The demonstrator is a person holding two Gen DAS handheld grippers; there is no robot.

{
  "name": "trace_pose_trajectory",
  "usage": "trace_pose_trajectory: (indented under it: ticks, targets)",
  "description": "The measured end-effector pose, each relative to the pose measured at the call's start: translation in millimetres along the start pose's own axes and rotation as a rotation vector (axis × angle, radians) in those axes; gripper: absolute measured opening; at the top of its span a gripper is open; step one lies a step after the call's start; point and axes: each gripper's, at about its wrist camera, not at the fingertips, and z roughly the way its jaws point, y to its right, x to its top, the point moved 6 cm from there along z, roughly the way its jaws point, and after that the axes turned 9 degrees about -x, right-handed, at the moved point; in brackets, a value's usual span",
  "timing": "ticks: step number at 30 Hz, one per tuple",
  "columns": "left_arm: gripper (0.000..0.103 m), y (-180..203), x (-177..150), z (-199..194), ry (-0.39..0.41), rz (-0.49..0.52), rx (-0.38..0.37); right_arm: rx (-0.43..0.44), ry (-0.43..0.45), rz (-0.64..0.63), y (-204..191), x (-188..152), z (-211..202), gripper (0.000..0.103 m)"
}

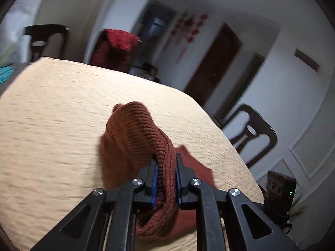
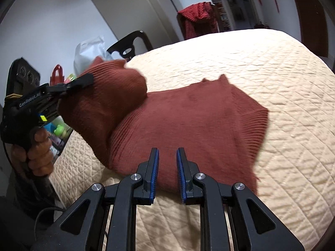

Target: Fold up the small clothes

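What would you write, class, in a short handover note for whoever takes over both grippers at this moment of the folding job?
Left gripper: shut on a bunched edge of the rust knit sweater, lifted off the bed.
Right gripper: jaws apart, empty, above the sweater's near edge.
Sweater: mostly flat on the cream quilt, left side raised.
Done: one side gripped and lifted.
Left: lay that side over, fold the rest, smooth it.

Sweater (image 2: 188, 115) on quilted table (image 2: 272, 62)
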Motion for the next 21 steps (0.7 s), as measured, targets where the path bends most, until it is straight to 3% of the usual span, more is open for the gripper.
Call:
trace_pose_trajectory:
  ticks: [5,8,10,12,13,18,21]
  targets:
    - [0.016,7.8,-32.4,64.5,-0.166,-0.017,-0.071,-0.010,0.013,0.053,17.3,-2.5,-8.8,0.018]
    - [0.019,8.1,-49.7,80.9,-0.231,-0.033,-0.087,0.000,0.016,0.088,26.3,-2.5,-12.6,0.018]
    - [0.023,14.6,-47.6,71.0,-0.204,-0.014,-0.108,0.018,0.029,0.112,30.6,-0.7,-16.5,0.023]
    - [0.026,20.2,-40.2,54.3,-0.160,-0.006,-0.148,0.050,0.035,0.140,32.5,2.8,-17.2,0.035]
    - [0.026,21.5,-35.7,46.7,-0.135,0.007,-0.146,0.076,0.037,0.160,33.2,5.0,-17.5,0.035]
    - [0.026,-6.8,-20.0,14.1,-0.049,0.029,-0.022,0.197,0.018,0.233,27.9,12.5,-12.0,0.036]
    - [0.026,-34.2,-30.8,12.7,-0.070,0.008,0.060,0.278,-0.039,0.287,22.1,16.8,0.7,0.036]
